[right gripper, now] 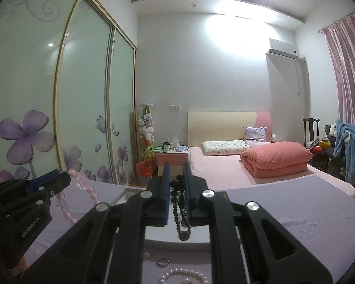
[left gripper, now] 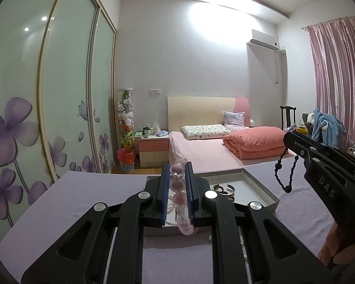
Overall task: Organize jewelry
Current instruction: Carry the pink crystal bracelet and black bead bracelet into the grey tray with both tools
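Left gripper [left gripper: 177, 184]: jaws nearly closed on the string of large translucent pink beads [left gripper: 177, 187]. It runs lengthwise along the fingers; one bead pokes past the tips, the rest droops behind them.

Right gripper [right gripper: 176, 184]: jaws pinched tight on the strand of small black beads [right gripper: 180, 203], its loop hanging straight down.

Both strands are lifted clear of the lilac cloth surface [left gripper: 82, 203].

Key relation: the shallow white tray [left gripper: 260, 184] sits directly ahead of and below your left fingertips, with a silver cuff bracelet [left gripper: 223, 187] already inside. The left gripper looks nearer, so I'd drop pink first; the right has to cross leftward.

Silver ring [right gripper: 162, 261] and white pearl strand [right gripper: 184, 273] lie below the right gripper.
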`<state>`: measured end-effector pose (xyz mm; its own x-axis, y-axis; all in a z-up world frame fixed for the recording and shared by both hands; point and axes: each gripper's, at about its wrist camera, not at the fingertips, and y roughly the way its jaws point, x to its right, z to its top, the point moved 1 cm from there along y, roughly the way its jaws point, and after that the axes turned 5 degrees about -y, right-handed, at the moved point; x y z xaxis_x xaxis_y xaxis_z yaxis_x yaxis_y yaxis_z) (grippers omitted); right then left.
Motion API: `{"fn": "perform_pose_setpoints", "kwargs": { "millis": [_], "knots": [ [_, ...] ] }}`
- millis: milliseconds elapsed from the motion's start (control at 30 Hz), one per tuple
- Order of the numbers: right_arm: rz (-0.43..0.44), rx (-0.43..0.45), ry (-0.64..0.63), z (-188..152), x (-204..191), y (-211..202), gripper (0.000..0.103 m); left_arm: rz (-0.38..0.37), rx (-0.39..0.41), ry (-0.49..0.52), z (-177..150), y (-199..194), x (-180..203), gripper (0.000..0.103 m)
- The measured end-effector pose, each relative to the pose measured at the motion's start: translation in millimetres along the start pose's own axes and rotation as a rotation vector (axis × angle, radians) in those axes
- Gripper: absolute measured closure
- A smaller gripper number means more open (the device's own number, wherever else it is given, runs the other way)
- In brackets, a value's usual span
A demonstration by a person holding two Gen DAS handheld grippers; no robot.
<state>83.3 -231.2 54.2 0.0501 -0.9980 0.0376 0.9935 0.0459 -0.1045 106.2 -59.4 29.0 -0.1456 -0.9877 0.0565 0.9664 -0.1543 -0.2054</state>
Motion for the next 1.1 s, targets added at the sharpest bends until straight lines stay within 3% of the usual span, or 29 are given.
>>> {"fn": "perform_pose_setpoints", "kwargs": {
  "millis": [500, 833, 1100],
  "knots": [
    [-0.038, -0.007, 0.022, -1, 7, 45, 0.092, 0.001, -0.011, -0.019, 5, 34, 5, 0.089],
    [-0.034, -0.087, 0.055, -13, 19, 92, 0.092, -0.007, -0.070, -0.039, -1, 68, 4, 0.089],
    [0.006, -0.226, 0.093, -34, 26, 148, 0.092, -0.015, -0.137, -0.054, -9, 101, -3, 0.089]
  ]
}}
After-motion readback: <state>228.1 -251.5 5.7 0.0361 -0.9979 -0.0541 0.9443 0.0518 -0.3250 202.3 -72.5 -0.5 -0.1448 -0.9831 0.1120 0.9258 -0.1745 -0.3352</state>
